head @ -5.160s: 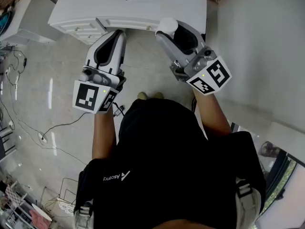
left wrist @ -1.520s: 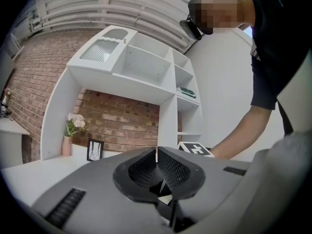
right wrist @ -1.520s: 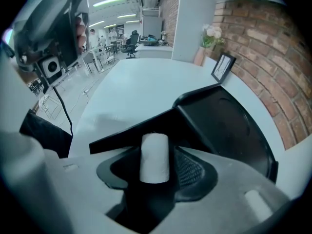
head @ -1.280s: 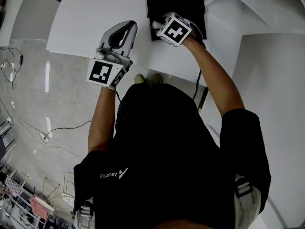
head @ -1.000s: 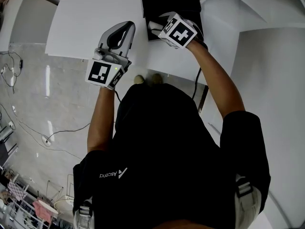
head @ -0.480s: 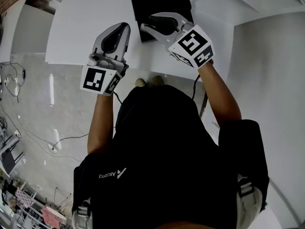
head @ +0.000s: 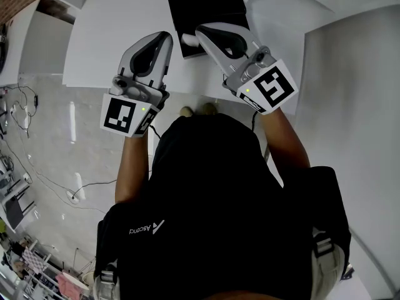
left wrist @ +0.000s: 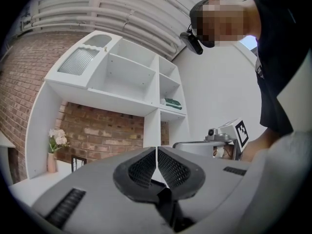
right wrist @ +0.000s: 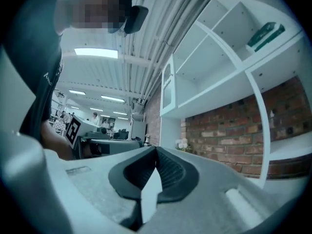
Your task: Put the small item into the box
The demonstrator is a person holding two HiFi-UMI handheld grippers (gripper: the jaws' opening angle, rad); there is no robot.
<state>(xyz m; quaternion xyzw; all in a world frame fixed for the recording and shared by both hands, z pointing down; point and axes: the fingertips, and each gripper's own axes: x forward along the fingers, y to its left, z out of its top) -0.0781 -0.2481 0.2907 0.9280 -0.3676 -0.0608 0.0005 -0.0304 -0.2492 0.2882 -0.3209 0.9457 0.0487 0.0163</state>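
A black open box (head: 212, 5) lies on the white table (head: 106, 24) at the top of the head view. A small white item (head: 189, 40) rests inside it near the front left corner. My right gripper (head: 201, 31) hovers over the box's front edge, just right of the item, shut and empty; its own view shows its jaws (right wrist: 156, 152) closed with nothing between them. My left gripper (head: 164, 37) hangs over the table left of the box, and its jaws (left wrist: 156, 150) are shut and empty too.
A white shelf unit (left wrist: 122, 77) stands against a brick wall, with a vase of flowers (left wrist: 54, 145) at the left. The right gripper's marker cube (left wrist: 234, 133) shows in the left gripper view. Cables lie on the floor (head: 37, 136) at the left.
The right gripper has pulled back out of the box towards the person and tilted level. The white item stays behind in the box. The left gripper has shifted a little nearer.
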